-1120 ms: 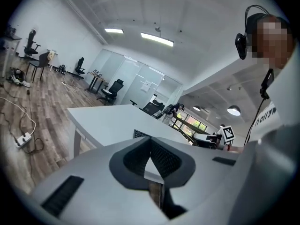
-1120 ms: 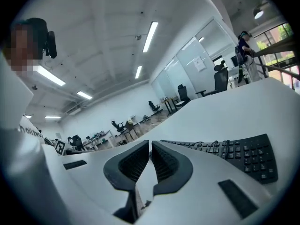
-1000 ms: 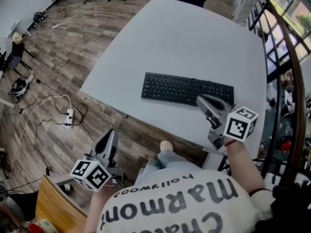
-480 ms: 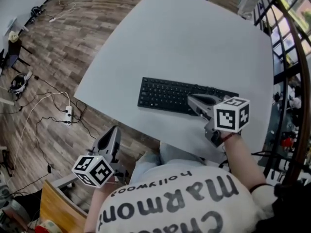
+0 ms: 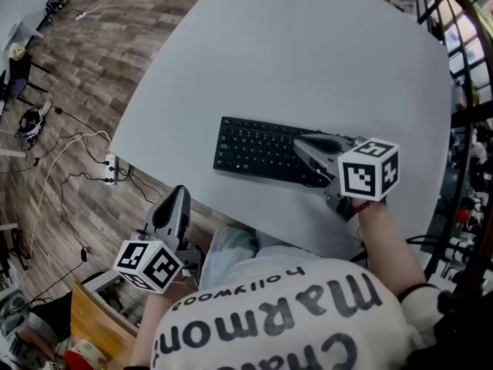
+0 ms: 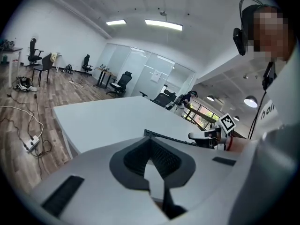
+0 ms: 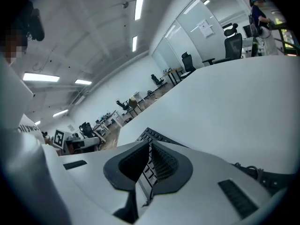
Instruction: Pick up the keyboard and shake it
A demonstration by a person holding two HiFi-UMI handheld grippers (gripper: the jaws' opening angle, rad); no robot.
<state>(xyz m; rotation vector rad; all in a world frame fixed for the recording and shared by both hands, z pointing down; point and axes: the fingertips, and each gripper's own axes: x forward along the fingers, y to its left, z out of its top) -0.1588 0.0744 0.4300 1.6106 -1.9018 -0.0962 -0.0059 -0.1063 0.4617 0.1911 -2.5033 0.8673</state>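
A black keyboard [image 5: 258,151] lies flat near the front edge of the white table [image 5: 323,60]. My right gripper [image 5: 299,142] is over the keyboard's right part with its jaws shut and nothing between them; whether it touches the keys I cannot tell. In the right gripper view the keyboard [image 7: 151,135] shows just past the shut tips [image 7: 150,147]. My left gripper [image 5: 177,196] hangs off the table at its front edge, left of the keyboard, shut and holding nothing. From the left gripper view the keyboard [image 6: 169,136] is a thin dark strip beyond the tips [image 6: 150,150].
A power strip [image 5: 111,169] with white cables lies on the wood floor to the left. A dark railing [image 5: 464,91] runs along the table's right side. A wooden box [image 5: 86,314] stands at the lower left. Office chairs [image 6: 123,82] stand far off.
The right gripper has moved leftward from the keyboard's near right corner to over its keys. The left gripper has come up closer to the table's front edge.
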